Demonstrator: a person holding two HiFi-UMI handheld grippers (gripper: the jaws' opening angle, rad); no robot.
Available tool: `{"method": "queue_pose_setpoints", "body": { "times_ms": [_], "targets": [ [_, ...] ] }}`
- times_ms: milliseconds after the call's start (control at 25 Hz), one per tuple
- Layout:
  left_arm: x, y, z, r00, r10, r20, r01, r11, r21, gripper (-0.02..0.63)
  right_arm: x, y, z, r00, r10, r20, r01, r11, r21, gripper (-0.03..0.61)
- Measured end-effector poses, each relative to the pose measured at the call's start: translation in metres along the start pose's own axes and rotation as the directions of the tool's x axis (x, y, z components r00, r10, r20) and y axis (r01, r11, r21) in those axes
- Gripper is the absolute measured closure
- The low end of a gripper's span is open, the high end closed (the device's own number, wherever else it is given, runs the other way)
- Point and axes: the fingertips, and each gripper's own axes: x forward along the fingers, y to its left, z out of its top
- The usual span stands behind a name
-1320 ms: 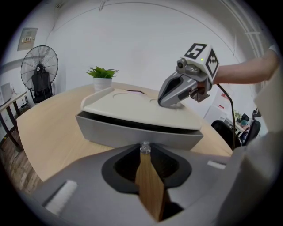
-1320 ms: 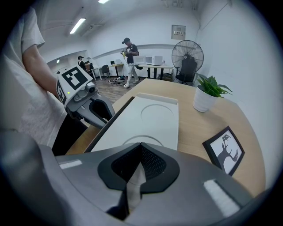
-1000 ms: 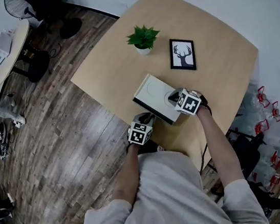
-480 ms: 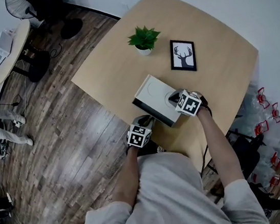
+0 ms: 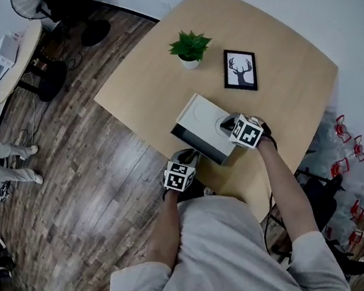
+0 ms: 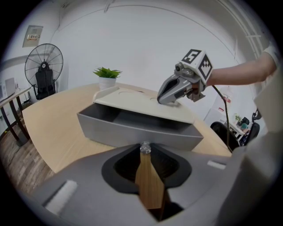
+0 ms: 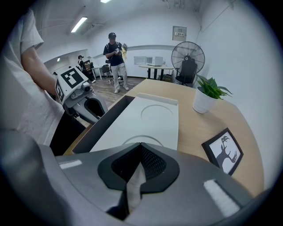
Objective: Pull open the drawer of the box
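A white box (image 5: 204, 119) with a grey drawer (image 5: 188, 142) stands near the front edge of the wooden table (image 5: 141, 93). In the left gripper view the drawer (image 6: 137, 129) stands partly pulled out under the white lid (image 6: 141, 105). My left gripper (image 6: 144, 148) is shut on the drawer's small silver knob (image 6: 145, 145). My right gripper (image 7: 140, 145) is shut with nothing in it, its tips resting on the box top (image 7: 152, 115). From the head view, the left gripper (image 5: 185, 159) sits at the drawer front and the right gripper (image 5: 226, 127) on the lid.
A potted plant (image 5: 189, 46) and a framed deer picture (image 5: 242, 70) stand on the table behind the box. The table edge lies just under the drawer front. A person (image 7: 116, 62) stands in the room behind, and a floor fan (image 6: 43, 66) off the table's far side.
My left gripper has drawn back a little toward the person, and the drawer has come out slightly with it. The right gripper has stayed on the lid.
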Motion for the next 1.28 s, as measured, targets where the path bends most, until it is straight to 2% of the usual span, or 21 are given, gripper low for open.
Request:
{"method": "queue_pose_setpoints", "body": {
  "times_ms": [1280],
  "targets": [
    [-0.020,0.003,-0.020,1.000,0.016,-0.014,-0.016,1.000,-0.004,0.483,-0.002,-0.001,0.002,1.000,-0.001,0.001,0.001,1.000,-0.012,0.576]
  ]
}}
